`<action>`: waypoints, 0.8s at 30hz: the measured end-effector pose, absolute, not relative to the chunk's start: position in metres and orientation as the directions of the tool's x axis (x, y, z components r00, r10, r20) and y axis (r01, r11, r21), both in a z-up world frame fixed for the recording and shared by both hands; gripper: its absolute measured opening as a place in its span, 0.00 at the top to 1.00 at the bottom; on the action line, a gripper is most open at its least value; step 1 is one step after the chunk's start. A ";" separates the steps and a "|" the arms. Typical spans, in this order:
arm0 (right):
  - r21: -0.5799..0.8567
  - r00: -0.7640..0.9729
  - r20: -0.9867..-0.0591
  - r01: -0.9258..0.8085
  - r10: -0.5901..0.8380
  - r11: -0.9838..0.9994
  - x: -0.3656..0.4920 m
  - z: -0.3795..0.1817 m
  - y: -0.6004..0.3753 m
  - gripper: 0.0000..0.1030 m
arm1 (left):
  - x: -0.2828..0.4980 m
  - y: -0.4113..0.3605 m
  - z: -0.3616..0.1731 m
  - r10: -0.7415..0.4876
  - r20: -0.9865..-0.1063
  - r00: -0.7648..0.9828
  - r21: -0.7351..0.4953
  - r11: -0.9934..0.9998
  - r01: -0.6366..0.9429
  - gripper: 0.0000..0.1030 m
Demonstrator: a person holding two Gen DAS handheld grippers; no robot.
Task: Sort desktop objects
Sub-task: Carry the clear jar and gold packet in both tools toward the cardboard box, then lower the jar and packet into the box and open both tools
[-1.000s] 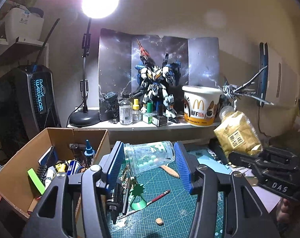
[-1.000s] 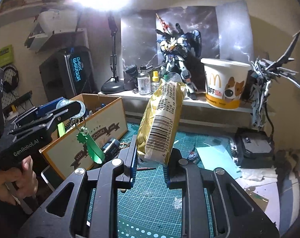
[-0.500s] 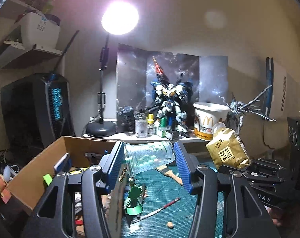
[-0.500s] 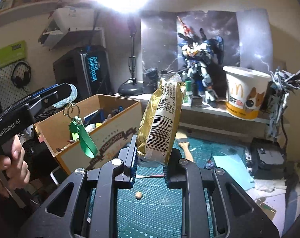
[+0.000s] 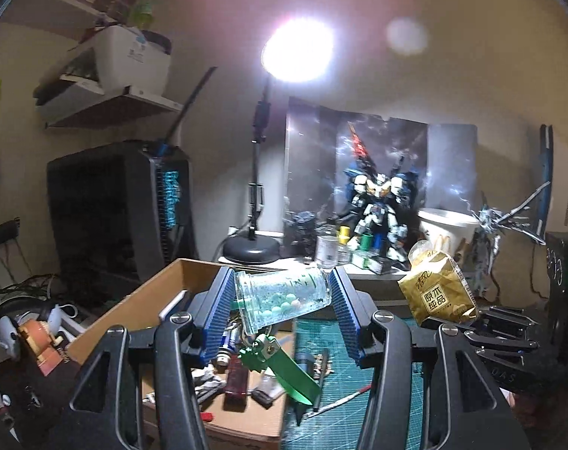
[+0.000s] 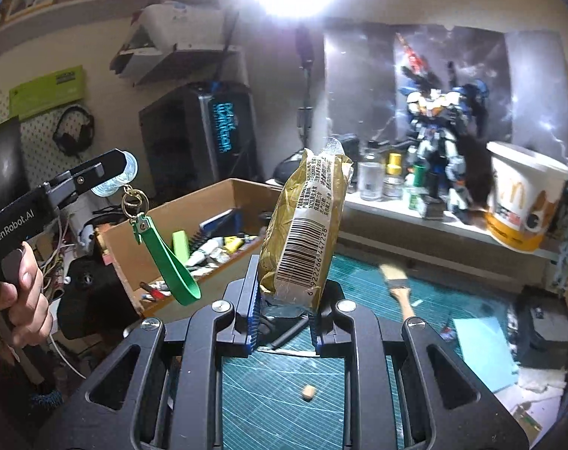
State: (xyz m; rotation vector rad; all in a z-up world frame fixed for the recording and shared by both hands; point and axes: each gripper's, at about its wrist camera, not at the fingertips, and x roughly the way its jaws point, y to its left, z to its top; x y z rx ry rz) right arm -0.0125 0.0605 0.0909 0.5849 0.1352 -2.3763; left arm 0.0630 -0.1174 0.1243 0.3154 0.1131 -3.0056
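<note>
Carrying step, I judge: left gripper (image 5: 282,309) pinches a jar (image 5: 282,300) above the box (image 5: 134,307), right gripper (image 6: 285,300) pinches a packet (image 6: 306,232); next, lower and release

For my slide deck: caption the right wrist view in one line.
Right gripper holds a gold packet upright above the cutting mat, while the left gripper carries a green-strapped jar toward the cardboard box.
</note>
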 end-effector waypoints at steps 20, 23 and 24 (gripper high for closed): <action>0.074 -0.499 -0.435 0.809 -0.749 -0.583 -0.013 0.083 -0.017 0.80 | 0.098 -0.160 0.121 -0.330 -0.240 -0.913 -0.025 -0.938 0.346 0.50; 0.076 -0.482 -0.441 0.821 -0.757 -0.566 -0.012 0.082 -0.024 0.80 | 0.100 -0.165 0.119 -0.354 -0.246 -0.902 -0.026 -0.928 0.371 0.49; 0.076 -0.476 -0.443 0.825 -0.760 -0.560 -0.012 0.081 -0.026 0.80 | 0.101 -0.166 0.118 -0.359 -0.249 -0.900 -0.026 -0.926 0.377 0.49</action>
